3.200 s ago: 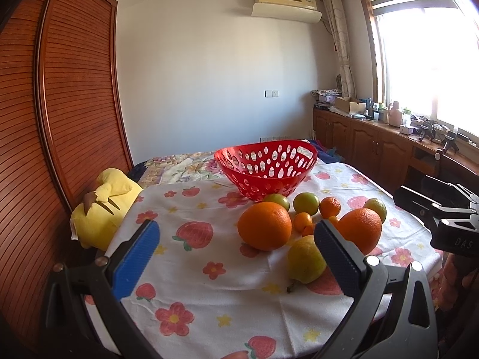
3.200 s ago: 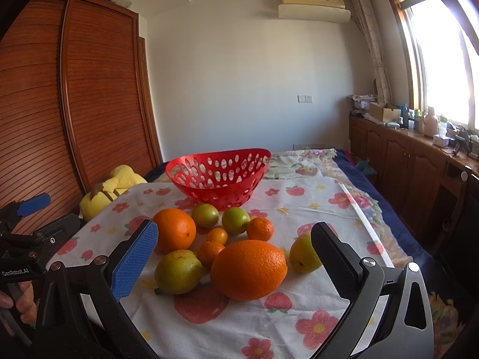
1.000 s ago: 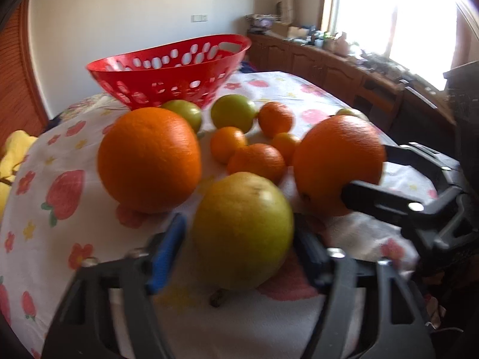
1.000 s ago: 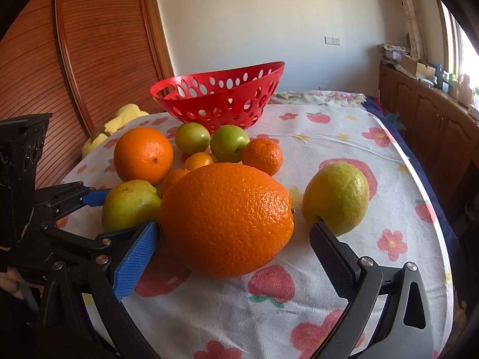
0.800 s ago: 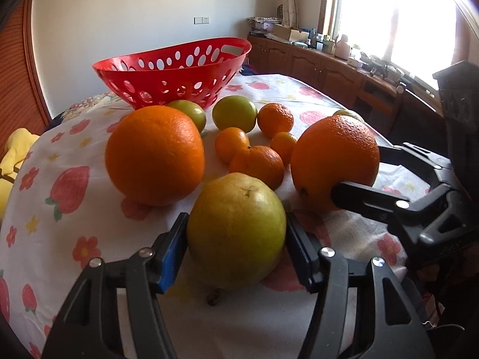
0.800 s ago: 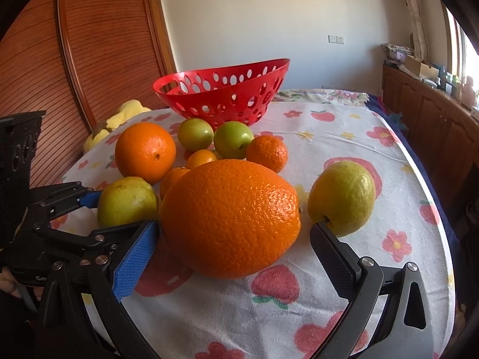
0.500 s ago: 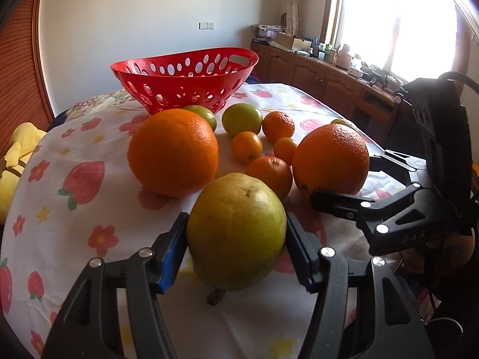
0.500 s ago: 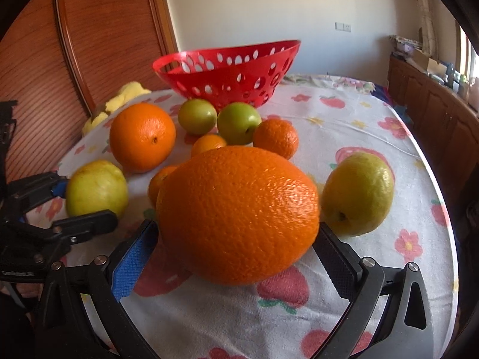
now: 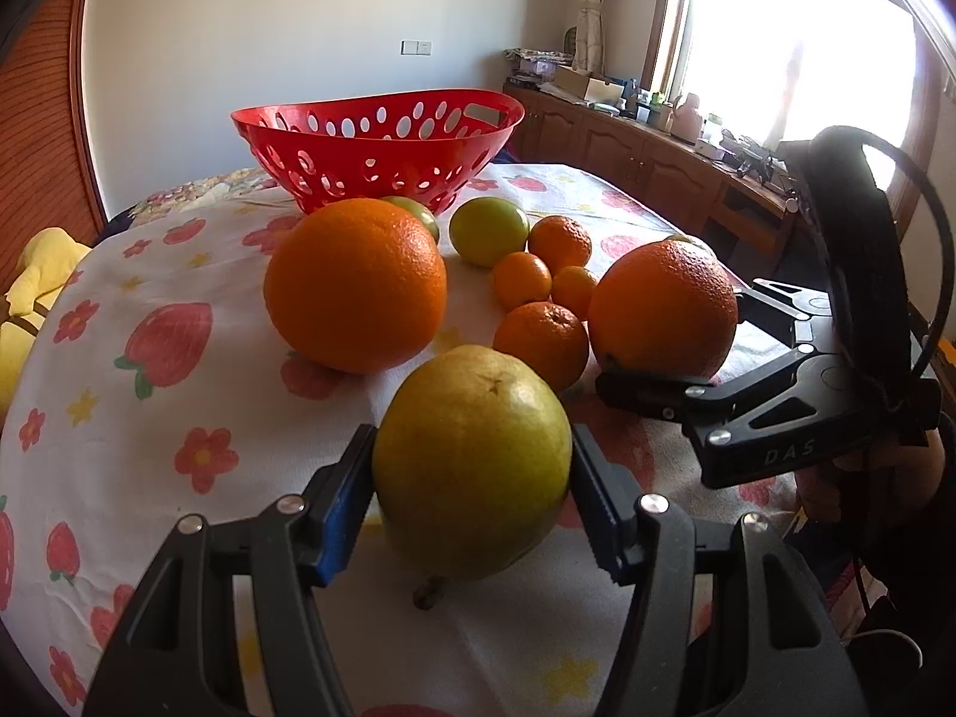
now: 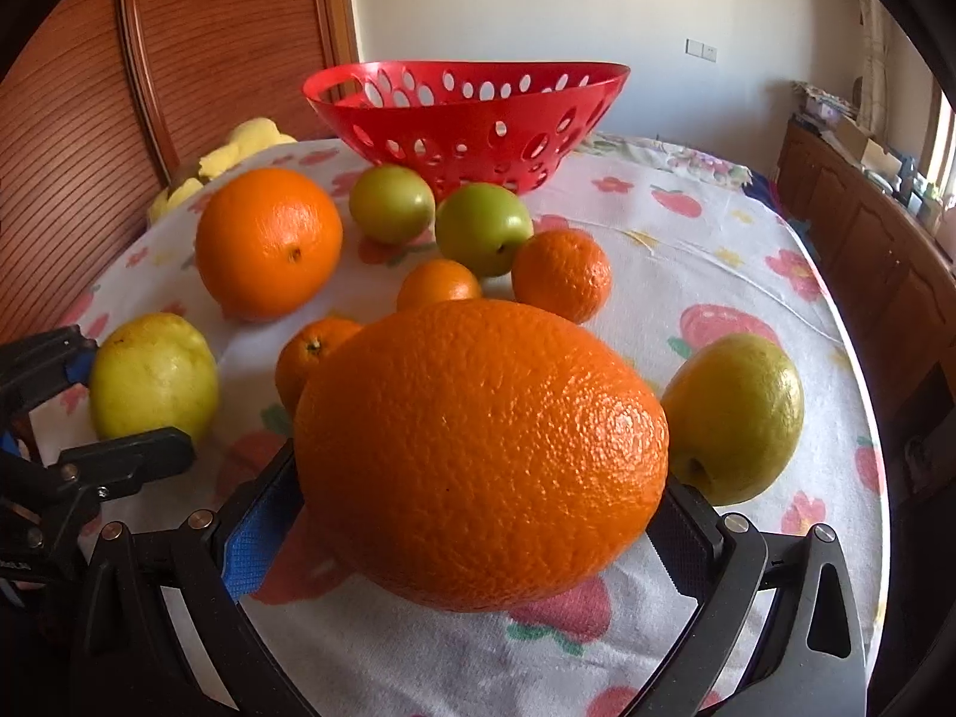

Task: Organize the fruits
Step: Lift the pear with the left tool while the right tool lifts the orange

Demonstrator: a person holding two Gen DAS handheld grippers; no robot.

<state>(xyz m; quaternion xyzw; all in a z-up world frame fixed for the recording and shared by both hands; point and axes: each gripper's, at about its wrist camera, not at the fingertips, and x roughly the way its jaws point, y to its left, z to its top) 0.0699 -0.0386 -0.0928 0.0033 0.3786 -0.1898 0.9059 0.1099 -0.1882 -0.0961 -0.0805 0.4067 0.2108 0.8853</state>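
Note:
My left gripper [image 9: 471, 448] is shut on a yellow-green pear [image 9: 472, 460] low over the flowered tablecloth [image 9: 179, 394], blue pads pressing both its sides. In the right wrist view a large orange [image 10: 478, 448] fills the span of my right gripper [image 10: 472, 517], whose pads touch it left and right. From the left wrist view that gripper [image 9: 705, 346] clasps the same orange [image 9: 663, 310]. The red perforated basket [image 9: 376, 143] stands empty behind the fruit. A second large orange [image 9: 355, 284], two green fruits [image 10: 484, 227] and several small tangerines [image 9: 541, 340] lie between.
Another pear [image 10: 735, 418] rests right of the held orange, near the round table's edge [image 10: 860, 394]. A yellow plush toy [image 9: 30, 299] lies at the left edge by the wooden slatted door [image 10: 71, 149]. Wooden cabinets [image 9: 627, 161] run under the window.
The left pads closed onto the pear and have stayed on it. The right jaws narrowed from wide apart until they met the large orange's sides, and that view drew closer to it.

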